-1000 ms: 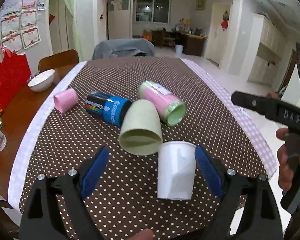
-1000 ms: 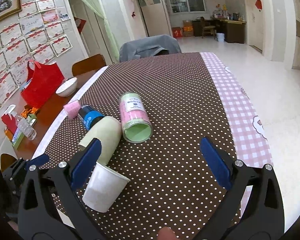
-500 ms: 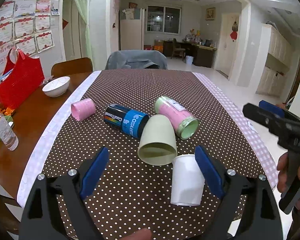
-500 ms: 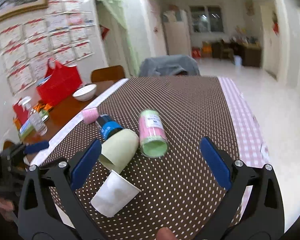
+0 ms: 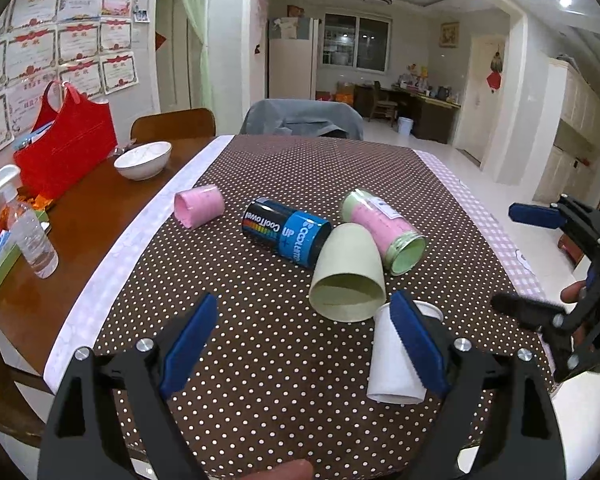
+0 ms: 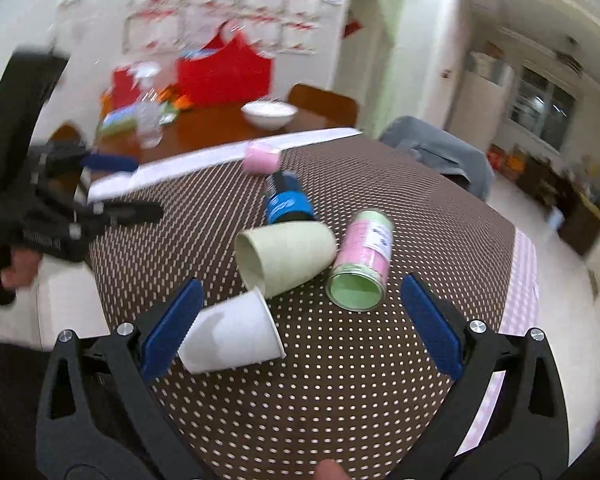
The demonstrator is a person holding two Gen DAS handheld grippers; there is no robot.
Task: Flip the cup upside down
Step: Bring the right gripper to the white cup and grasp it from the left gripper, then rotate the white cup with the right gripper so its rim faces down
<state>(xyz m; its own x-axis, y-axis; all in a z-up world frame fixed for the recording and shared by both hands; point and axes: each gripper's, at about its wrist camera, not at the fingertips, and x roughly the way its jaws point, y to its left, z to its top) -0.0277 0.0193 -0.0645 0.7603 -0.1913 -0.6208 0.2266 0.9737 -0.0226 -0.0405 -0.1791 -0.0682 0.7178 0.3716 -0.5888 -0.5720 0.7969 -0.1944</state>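
Observation:
Several cups lie on their sides on the dotted brown tablecloth (image 5: 300, 168). A white paper cup (image 5: 392, 360) lies nearest, partly behind my left gripper's right finger; it also shows in the right wrist view (image 6: 232, 336). A pale green cup (image 5: 348, 276) touches it. A pink-and-green cup (image 5: 384, 232), a dark blue cup (image 5: 288, 232) and a small pink cup (image 5: 198, 210) lie further back. My left gripper (image 5: 304, 348) is open and empty above the near table edge. My right gripper (image 6: 300, 328) is open and empty, the white cup beside its left finger.
A white bowl (image 5: 142, 160), a red bag (image 5: 66, 148) and a spray bottle (image 5: 28, 228) stand on the bare wood at the left. Chairs (image 5: 300, 120) stand at the far end. The table's right edge has a pink checked border (image 5: 500, 240).
My left gripper has pulled back and risen, so the white cup now sits at its right finger. My right gripper has swung left and turned to face the cups; its view is blurred.

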